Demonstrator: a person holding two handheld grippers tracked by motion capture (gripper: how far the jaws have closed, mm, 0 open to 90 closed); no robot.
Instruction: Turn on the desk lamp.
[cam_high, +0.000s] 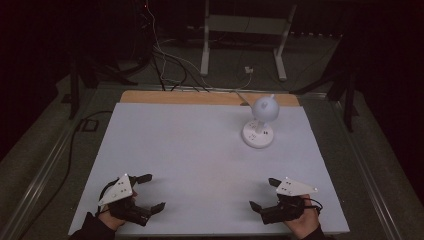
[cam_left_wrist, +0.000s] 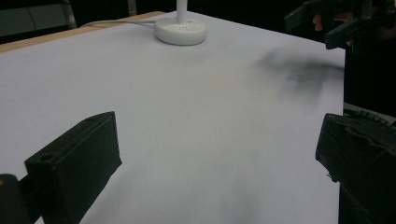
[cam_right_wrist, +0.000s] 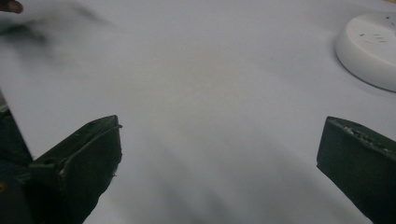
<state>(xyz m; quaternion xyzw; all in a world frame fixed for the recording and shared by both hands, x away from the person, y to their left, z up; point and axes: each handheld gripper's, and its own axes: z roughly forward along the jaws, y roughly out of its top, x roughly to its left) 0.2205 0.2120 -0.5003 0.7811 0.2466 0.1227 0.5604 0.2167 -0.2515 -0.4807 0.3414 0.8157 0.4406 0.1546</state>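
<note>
Left claw (cam_high: 150, 192): spread wide, nothing between the jaws, low over the near left part of the table.
Right claw (cam_high: 261, 194): also spread wide and empty, low over the near right part, well apart from the left one.
Hands: left hand (cam_high: 112, 215) and right hand (cam_high: 302, 222) at the near edge, gripping the tools.
Table (cam_high: 190, 150): covered in a pale sheet, bare between the claws.
Lamp (cam_high: 260, 122): small and white, round base (cam_left_wrist: 181, 31) flat on the sheet at the far right, globe head above it, well apart from both claws, nearer the right one.
Cord (cam_high: 241, 95): trailed from the lamp toward the back edge.
Risk: likely top-heavy; probably tipped or slid by a push on the head or a one-sided pinch on the smooth base.
Risk: lamp possibly dragged off line if cord snagged by a jaw.
</note>
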